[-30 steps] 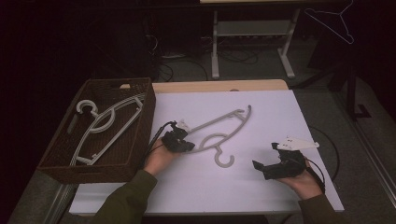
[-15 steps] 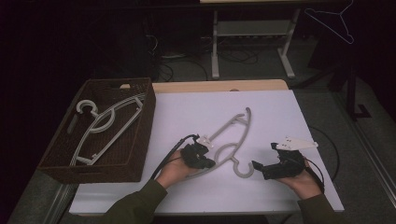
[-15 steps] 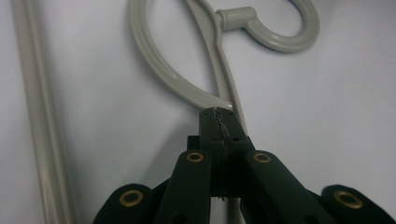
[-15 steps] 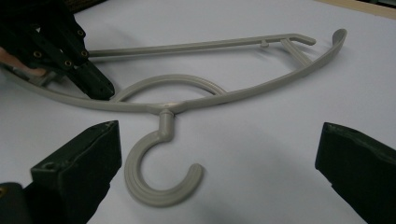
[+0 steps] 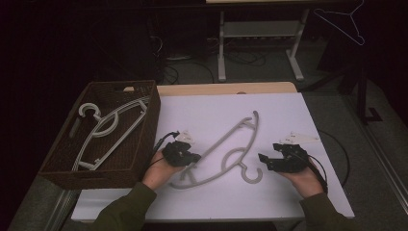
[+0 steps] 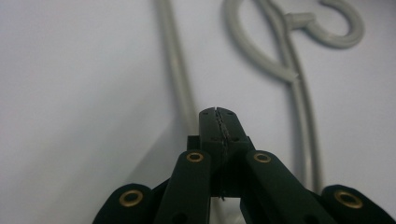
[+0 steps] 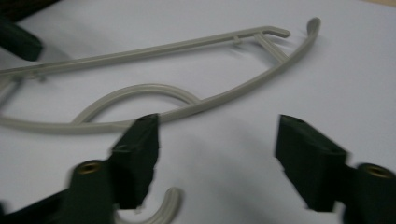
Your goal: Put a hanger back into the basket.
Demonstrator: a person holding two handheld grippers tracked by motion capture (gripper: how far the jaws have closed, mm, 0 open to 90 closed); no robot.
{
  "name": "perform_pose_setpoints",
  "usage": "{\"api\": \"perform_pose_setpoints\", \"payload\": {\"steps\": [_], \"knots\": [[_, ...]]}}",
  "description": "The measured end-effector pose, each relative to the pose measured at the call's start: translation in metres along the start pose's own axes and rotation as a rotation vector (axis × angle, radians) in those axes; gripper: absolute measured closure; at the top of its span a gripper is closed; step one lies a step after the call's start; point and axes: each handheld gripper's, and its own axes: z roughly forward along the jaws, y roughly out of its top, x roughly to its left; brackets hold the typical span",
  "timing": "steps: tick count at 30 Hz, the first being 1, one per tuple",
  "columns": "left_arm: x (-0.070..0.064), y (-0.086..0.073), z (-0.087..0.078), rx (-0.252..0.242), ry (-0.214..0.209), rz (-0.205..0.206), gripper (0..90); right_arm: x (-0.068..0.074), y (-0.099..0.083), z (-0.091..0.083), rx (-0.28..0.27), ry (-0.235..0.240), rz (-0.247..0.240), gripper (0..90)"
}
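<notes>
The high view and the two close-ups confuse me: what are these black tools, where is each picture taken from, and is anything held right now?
A person at a table holds one tool in each hand. The high view looks down from above: the left hand-held gripper pinches the lower bar of a grey hanger lying on the white tabletop. The right hand-held gripper waits open beside the hanger's hook, holding nothing. A brown basket at the left contains more hangers.

Each close-up comes from a camera riding on a gripper. In the left gripper view the jaws are pressed together over the hanger's bar. In the right gripper view the jaws stand wide apart, with the hanger ahead.
</notes>
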Motion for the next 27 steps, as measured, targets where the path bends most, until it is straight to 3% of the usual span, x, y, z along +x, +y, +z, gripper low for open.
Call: {"api": "perform_pose_setpoints", "payload": {"steps": [3, 6, 9, 17, 23, 27], "knots": [[0.005, -0.009, -0.003, 0.016, 0.024, -0.014, 90.0, -0.006, 0.01, 0.016, 0.03, -0.031, 0.039, 60.3], [0.009, -0.014, -0.003, 0.011, 0.035, -0.035, 90.0, -0.014, 0.018, 0.037, 0.062, -0.072, 0.065, 72.9], [0.009, -0.015, 0.001, 0.022, 0.045, -0.041, 90.0, -0.023, 0.024, 0.061, 0.083, -0.082, 0.079, 84.1], [0.008, -0.016, 0.009, 0.051, 0.051, -0.016, 90.0, -0.028, 0.027, 0.081, 0.099, -0.099, 0.103, 89.7], [0.003, -0.014, 0.01, 0.061, 0.021, 0.002, 90.0, -0.031, 0.028, 0.09, 0.093, -0.086, 0.112, 89.8], [-0.001, -0.014, 0.012, 0.05, -0.011, -0.008, 90.0, -0.029, 0.033, 0.095, 0.084, -0.071, 0.114, 89.9]]}}
